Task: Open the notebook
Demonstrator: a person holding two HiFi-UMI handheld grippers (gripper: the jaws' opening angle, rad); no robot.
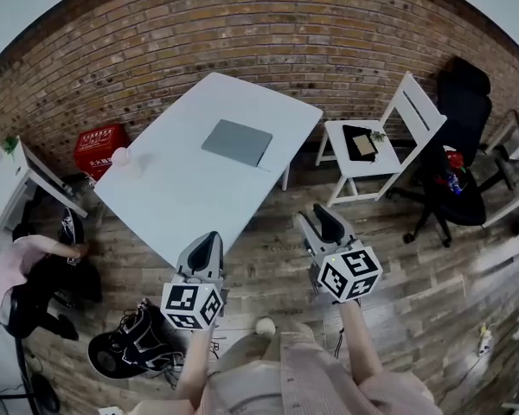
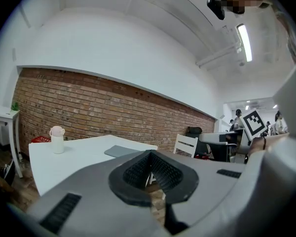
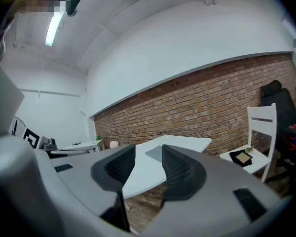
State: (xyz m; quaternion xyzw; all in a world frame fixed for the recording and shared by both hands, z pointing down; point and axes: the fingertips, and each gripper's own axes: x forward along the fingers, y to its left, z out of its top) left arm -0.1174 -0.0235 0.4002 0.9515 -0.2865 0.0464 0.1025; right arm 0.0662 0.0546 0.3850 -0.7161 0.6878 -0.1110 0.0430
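The grey notebook (image 1: 237, 142) lies closed and flat on the white table (image 1: 182, 197), toward its far side. Both grippers hover over the wooden floor, short of the table's near corner and well away from the notebook. My left gripper (image 1: 209, 239) has its jaw tips together with nothing between them; past them the left gripper view shows the notebook (image 2: 119, 151) lying on the table (image 2: 64, 159). My right gripper (image 1: 318, 216) stands open and empty. In the right gripper view the notebook (image 3: 154, 153) appears far off through the gap of that gripper (image 3: 148, 147).
A small white cup (image 1: 121, 158) stands near the table's left edge. A white chair (image 1: 389, 128) holding dark items and a black office chair (image 1: 460, 145) are to the right. A red box (image 1: 99, 148), a bag and shoes (image 1: 138, 340) lie at the left.
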